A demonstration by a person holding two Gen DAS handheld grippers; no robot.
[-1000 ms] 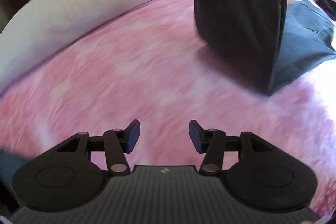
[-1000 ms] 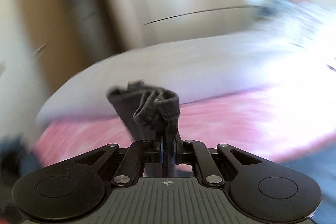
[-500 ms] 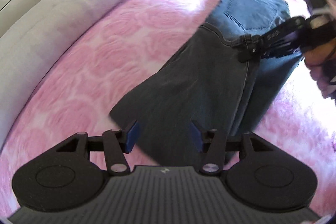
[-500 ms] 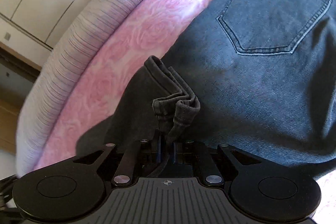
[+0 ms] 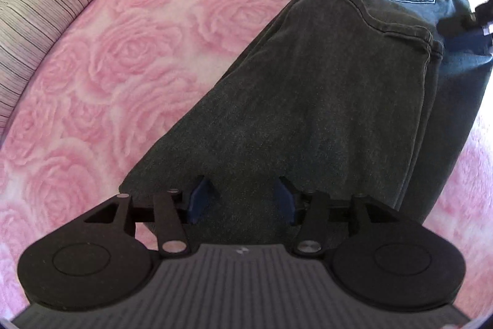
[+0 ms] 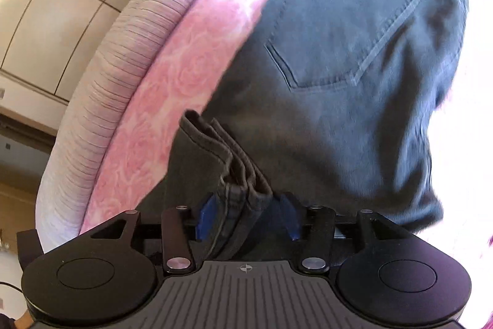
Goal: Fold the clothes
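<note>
Dark grey jeans [image 5: 323,100] lie folded, pocket up.

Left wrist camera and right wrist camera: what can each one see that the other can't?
Only the left wrist view shows the left gripper, open over the folded trouser leg. Only the right wrist view shows the right gripper, open with the bunched hems between its fingers, and cupboard doors. Both show the dark jeans with a back pocket, the pink rose bedspread and striped bedding.

Two black handheld grippers.
Left gripper [image 5: 242,199] and right gripper [image 6: 248,216]: blue pads, silver screws, ribbed grey bodies, round black discs.
</note>
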